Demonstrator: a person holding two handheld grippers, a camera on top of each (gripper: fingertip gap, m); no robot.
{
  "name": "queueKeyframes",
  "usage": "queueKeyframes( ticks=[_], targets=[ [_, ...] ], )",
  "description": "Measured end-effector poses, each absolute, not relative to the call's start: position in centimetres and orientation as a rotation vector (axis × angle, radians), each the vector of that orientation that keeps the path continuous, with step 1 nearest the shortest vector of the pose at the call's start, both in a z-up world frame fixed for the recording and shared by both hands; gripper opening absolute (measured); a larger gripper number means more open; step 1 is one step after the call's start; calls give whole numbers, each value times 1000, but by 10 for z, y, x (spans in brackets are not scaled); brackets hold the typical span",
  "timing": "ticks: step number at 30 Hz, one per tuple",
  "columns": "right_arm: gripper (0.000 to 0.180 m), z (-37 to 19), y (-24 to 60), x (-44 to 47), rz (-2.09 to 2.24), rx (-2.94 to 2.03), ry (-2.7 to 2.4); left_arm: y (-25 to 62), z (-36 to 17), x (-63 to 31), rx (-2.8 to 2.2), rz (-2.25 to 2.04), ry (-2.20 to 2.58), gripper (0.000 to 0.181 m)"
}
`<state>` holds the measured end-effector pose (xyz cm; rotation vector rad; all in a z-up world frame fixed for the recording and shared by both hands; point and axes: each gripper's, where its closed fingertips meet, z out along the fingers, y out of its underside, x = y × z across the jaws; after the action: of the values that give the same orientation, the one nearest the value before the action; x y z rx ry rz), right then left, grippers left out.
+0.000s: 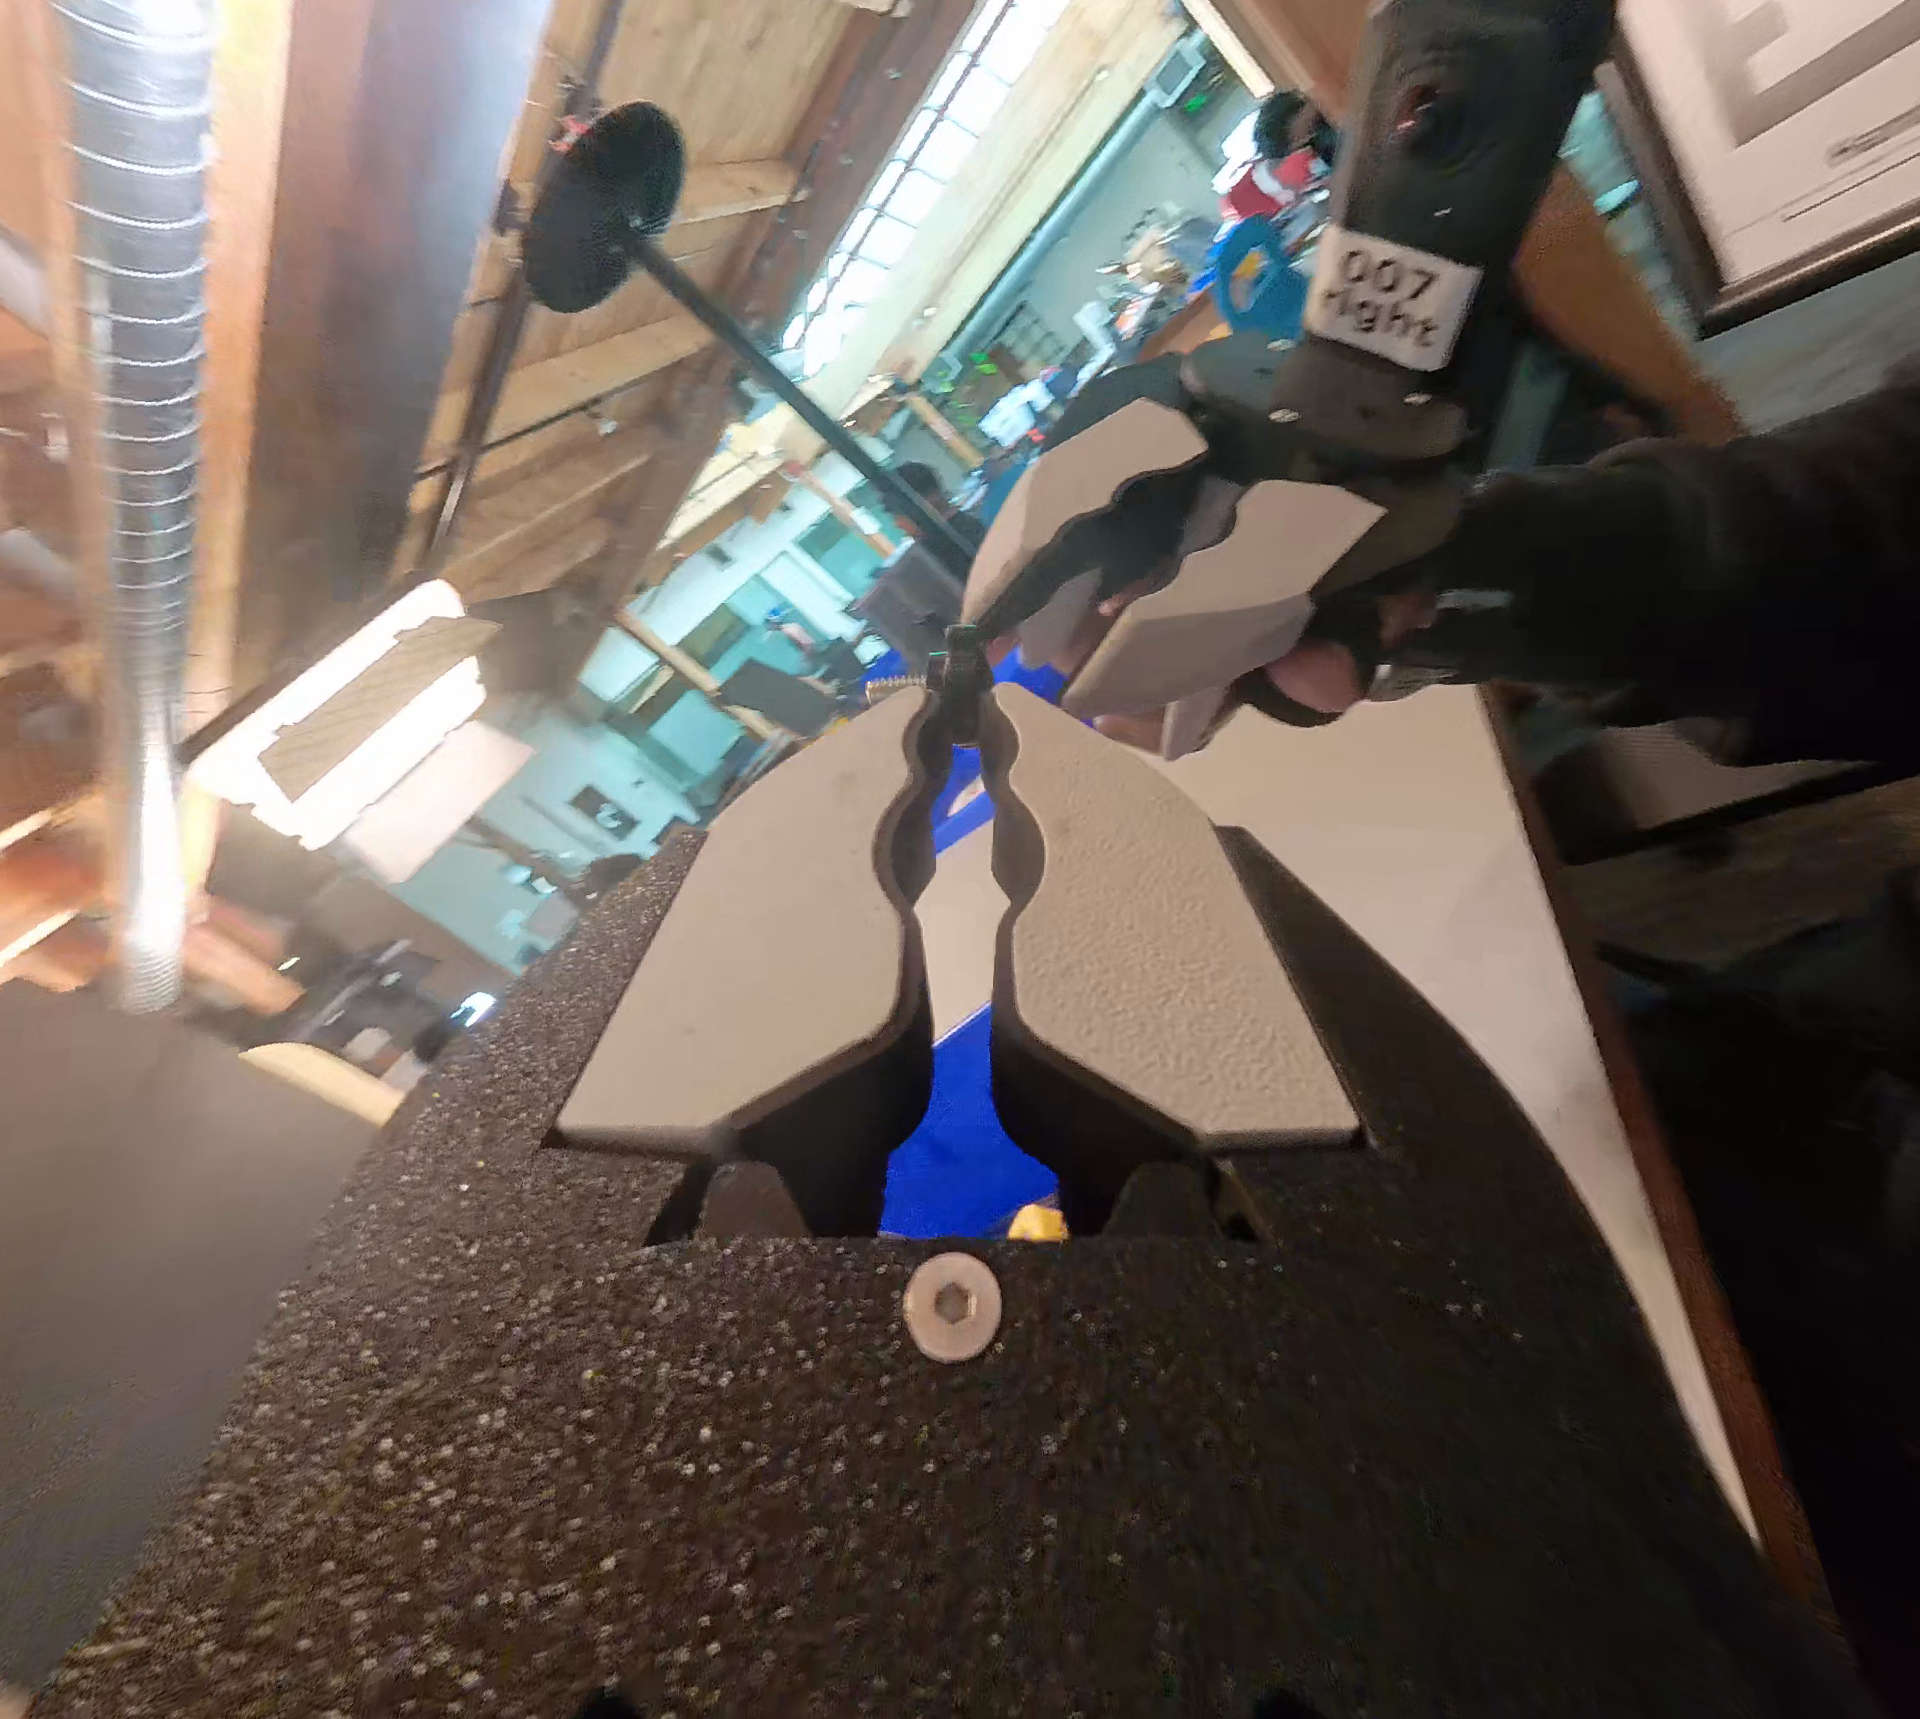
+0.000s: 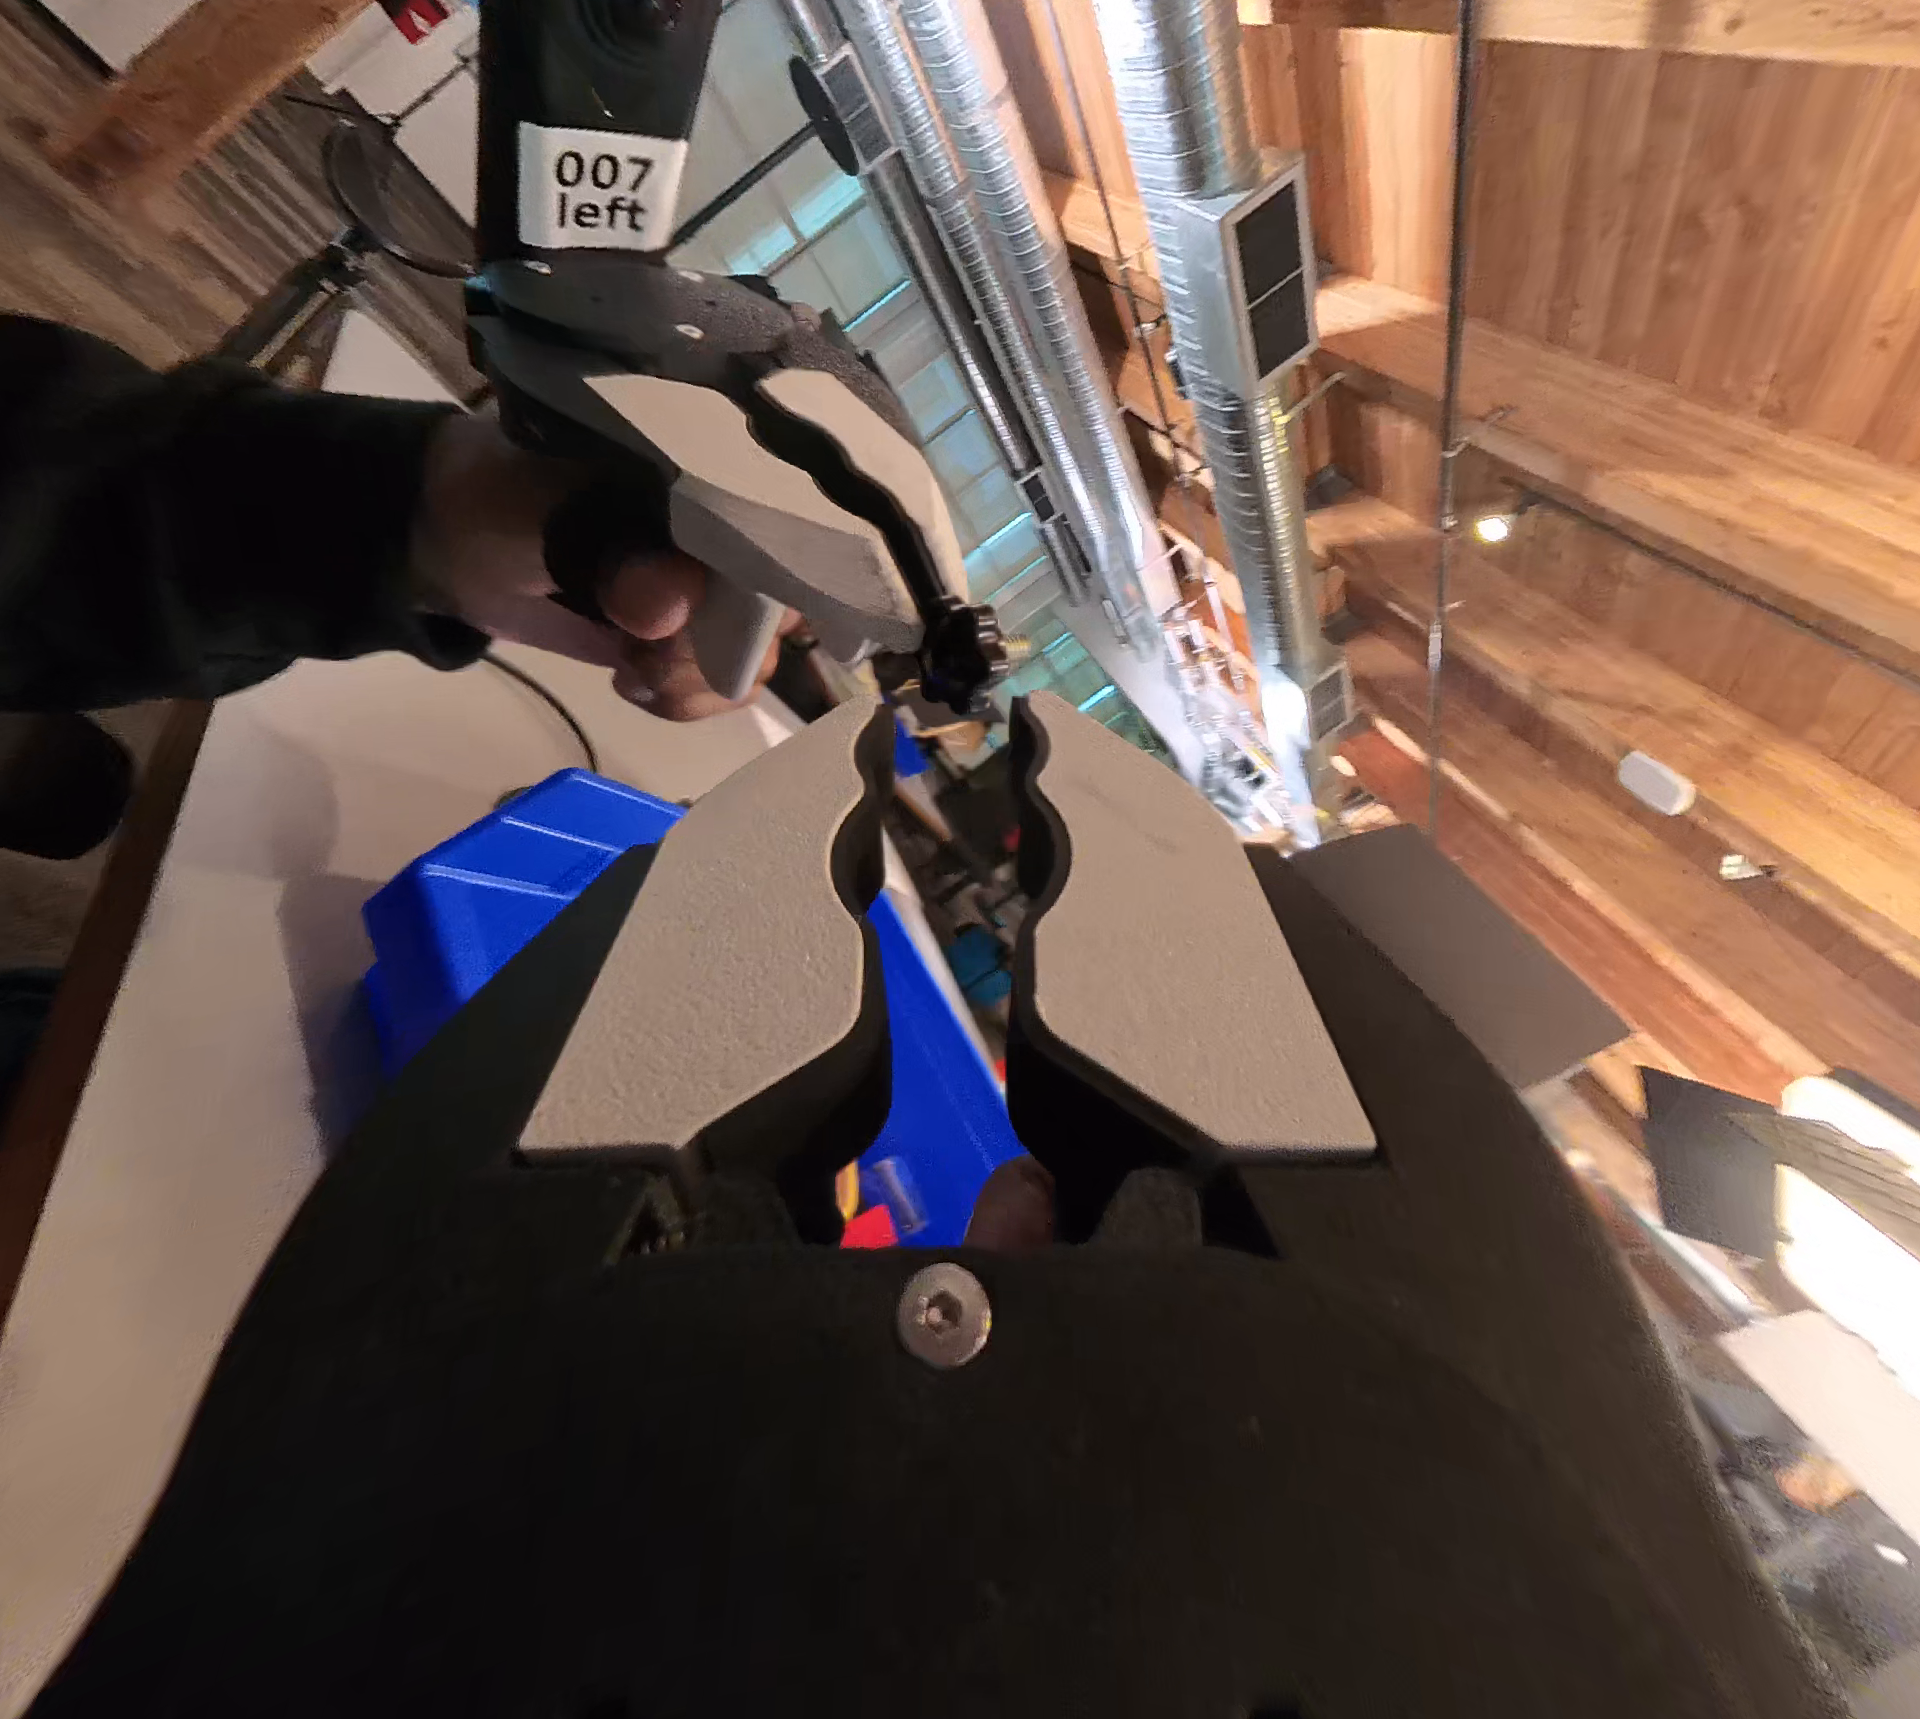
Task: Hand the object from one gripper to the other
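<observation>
Left wrist view, the knob: you have a small black knob [image 1: 958, 695] with a short silver threaded stud pinched at the very tips of your left gripper [image 1: 961, 713], held up in the air above the table.
Right wrist view, the same knob: it [image 2: 954, 643] sits just ahead of your right gripper [image 2: 951, 719], whose fingers are spread with a clear gap and hold nothing.
Handling: it looks light, hard and stiff (lobed plastic over a metal screw, by the look of it), so it should not deform, but it is tiny and could pivot or pop out of a tip pinch.
Where to grip: I judge the lobed black body the best hold; the thin stud sticking out sideways offers little surface. Close across whatever part of the body the left fingertips leave free.
Left fingers: pressed onto the knob, nearly together.
Surface: a white table [image 1: 1382, 848] lies below, with a blue bin [image 2: 488, 890] on it that has a few small bits inside (too hidden to name).
Room: a workshop with wooden ceiling beams and shiny metal ducts [image 2: 1195, 111], background clutter blurred.
</observation>
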<state>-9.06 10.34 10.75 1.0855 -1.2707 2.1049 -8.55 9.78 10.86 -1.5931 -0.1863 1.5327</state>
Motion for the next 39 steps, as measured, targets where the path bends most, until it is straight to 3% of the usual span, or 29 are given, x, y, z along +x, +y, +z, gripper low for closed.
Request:
queueKeyframes(
  ticks=[4,7,11,22,26,29,33,39],
  targets=[
    [28,111,105,-103,1941,1017,-1069,92,115,-86,-1568,1446,-307,6],
    [43,103,101,-101,1854,1055,-1032,97,113,-85,-1559,1180,-424,6],
    [49,97,98,-90,1847,1108,-1023,104,106,-83,-1520,864,-527,6],
    [25,90,96,-89,1791,1146,-1023,113,82,-91,-1519,500,-654,6],
    [24,91,91,-94,1827,1120,-1085,110,82,-94,-1500,508,-662,6],
    [24,103,95,-94,2052,1045,-1171,105,90,-95,-1479,620,-614,20],
    [24,129,115,-90,2684,942,-1264,95,105,-94,-1354,609,-595,33],
    [24,134,123,-97,3354,859,-1315,106,111,-97,-1189,316,-591,34]
  ],
)
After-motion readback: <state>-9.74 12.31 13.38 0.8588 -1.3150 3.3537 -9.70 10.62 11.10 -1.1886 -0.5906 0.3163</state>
